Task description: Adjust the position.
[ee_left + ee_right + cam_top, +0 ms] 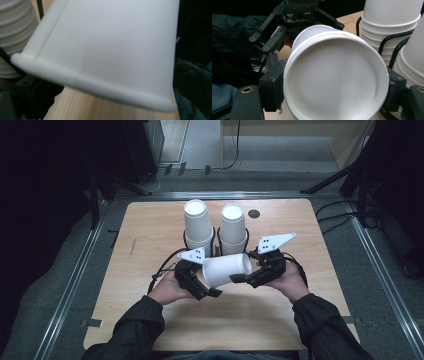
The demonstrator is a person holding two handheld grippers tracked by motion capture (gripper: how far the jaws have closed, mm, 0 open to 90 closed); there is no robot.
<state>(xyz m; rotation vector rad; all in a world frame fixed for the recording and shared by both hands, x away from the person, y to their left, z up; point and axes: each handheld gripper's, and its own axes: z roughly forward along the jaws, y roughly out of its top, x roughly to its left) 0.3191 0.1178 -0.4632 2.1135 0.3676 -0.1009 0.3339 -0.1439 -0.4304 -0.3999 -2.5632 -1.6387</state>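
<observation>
Near the table's middle: a single white paper cup (227, 269) is held on its side above the wooden table (150, 230), between the two grippers and just in front of the two cup stacks.
Cup, attitude: it is laid roughly level; in the high view the rolled rim is turned toward the left gripper and the base toward the right gripper.
Right gripper (239, 278): it is seen right of the cup; in the right gripper view its two black jaws are set against the cup's base end (337, 77), one on each side, and the cup is gripped there.
Left gripper (212, 292): it is seen left of the cup, at the rim end; in the left gripper view the cup's wall and rolled rim (107, 50) are seen very close, and whether its jaws are closed on the cup cannot be told.
Left stack (198, 227): upside-down white cups are nested in a black wire holder, just behind the held cup.
Right stack (233, 229): a second nested pile is seen beside the first, also just behind the held cup.
Hands: each gripper is carried by a hand with a dark sleeve, on either side of the cup.
</observation>
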